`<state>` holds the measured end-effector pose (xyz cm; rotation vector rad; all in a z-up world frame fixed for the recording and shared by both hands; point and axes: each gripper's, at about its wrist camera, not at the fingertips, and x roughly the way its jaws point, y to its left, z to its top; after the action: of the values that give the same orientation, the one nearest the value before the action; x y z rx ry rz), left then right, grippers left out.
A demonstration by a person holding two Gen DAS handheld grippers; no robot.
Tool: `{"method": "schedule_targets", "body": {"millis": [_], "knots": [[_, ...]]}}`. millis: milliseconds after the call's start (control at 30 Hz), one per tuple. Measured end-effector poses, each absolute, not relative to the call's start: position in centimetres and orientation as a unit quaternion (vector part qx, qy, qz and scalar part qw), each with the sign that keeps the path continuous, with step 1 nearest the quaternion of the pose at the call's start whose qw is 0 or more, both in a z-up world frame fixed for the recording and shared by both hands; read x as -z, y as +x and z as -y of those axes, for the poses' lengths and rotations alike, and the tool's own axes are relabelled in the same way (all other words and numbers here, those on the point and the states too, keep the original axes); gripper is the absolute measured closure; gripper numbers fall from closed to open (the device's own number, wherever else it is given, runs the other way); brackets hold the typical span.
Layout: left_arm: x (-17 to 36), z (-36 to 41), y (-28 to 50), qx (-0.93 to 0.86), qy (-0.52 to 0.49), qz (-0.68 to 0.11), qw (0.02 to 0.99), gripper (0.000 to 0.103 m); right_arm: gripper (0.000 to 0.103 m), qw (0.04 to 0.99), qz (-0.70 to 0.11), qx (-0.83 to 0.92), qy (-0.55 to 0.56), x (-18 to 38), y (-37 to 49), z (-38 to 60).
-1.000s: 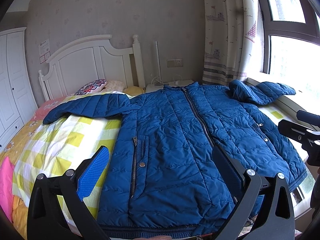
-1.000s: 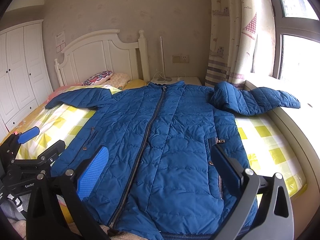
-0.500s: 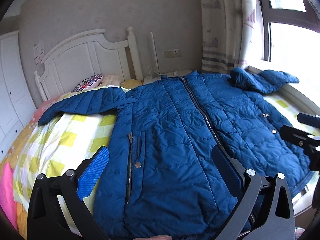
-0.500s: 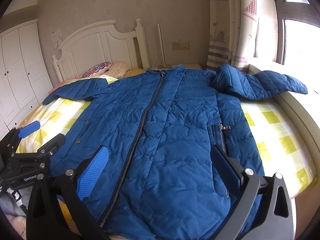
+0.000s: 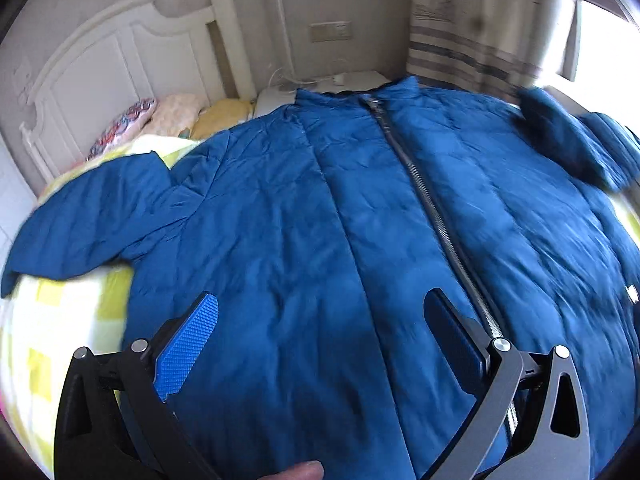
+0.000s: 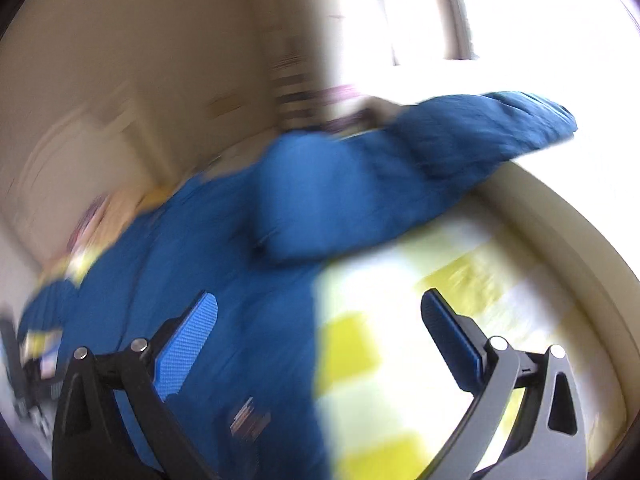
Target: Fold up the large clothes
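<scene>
Both grippers had advanced over the bed since the preceding views. The left gripper point(image 5: 320, 320) was found low above the blue jacket point(image 5: 304, 208), its fingers spread wide and holding nothing. The jacket lay front-up and zipped on the yellow-checked bedspread point(image 5: 60, 320). Its hem, visible below the fingers a second earlier, had passed out of view beneath the tool. The zipper point(image 5: 432, 204) ran just beside the right-hand finger. The jacket's left sleeve point(image 5: 88, 216) extended beyond the left-hand finger, toward the headboard point(image 5: 120, 56).

The right gripper point(image 6: 318, 320) had swung away from the jacket's centre toward its window-side edge. That view was heavily blurred, consistent with fast motion. Its fingers were likewise released and empty. The jacket's side edge fell between them, with bare bedspread under the right-hand finger. The right sleeve point(image 6: 460, 152) lay ahead of the fingertips, bent up onto the window ledge point(image 6: 560, 216).

Assessment: no fabric had been gripped and no fold started. The approach appeared directed at the sleeves or side panels, probably for a first inward fold. The right gripper's exact target could not be determined owing to blur.
</scene>
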<state>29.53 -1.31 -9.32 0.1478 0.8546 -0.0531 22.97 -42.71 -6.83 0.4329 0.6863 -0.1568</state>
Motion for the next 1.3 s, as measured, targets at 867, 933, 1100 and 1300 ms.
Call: {"method": "schedule_targets", "body": {"millis": [867,933,1100,1300], "knots": [[11.9,-0.9,32.3,0.068,0.005,-0.452,0.889,0.004,0.088,0.956,-0.266,-0.106,-0.058,3.4,34.9,23.8],[11.9,-1.1,32.2,0.071,0.0,-0.451,0.89,0.004,0.069,0.933,-0.315,-0.136,-0.11,5.9,35.6,19.4],[11.8,-1.3,32.0,0.077,-0.009,-0.448,0.891,0.004,0.027,0.891,-0.408,-0.165,-0.11,11.9,36.2,17.5],[11.7,-1.6,31.9,0.08,-0.016,-0.446,0.892,0.004,0.025,0.893,-0.404,-0.196,0.033,7.9,30.7,25.8]]}}
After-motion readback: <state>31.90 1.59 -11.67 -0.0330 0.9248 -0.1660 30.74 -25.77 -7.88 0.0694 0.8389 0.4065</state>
